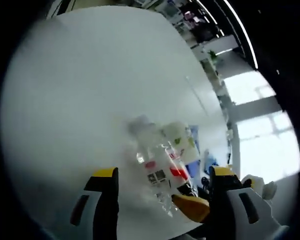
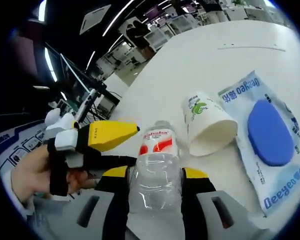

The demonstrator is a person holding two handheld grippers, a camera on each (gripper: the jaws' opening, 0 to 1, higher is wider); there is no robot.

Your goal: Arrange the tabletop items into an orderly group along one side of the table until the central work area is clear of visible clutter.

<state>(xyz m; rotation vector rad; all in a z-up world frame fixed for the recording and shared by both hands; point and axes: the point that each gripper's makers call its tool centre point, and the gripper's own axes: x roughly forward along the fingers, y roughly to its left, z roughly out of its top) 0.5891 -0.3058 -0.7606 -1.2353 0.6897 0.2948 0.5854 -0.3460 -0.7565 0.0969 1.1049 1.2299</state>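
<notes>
White table [image 2: 250, 35]; right tool [image 2: 155, 180] clamps clear bottle [image 2: 155, 170]; left tool [image 1: 162, 182] spread.

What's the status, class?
Right gripper shut on bottle. Left gripper open, nearby. Paper cup tipped beside wipes pack.

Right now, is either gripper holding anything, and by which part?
The right gripper grips the clear plastic bottle across its body, jaws on either side. The left gripper holds nothing; its jaws stand apart.
</notes>
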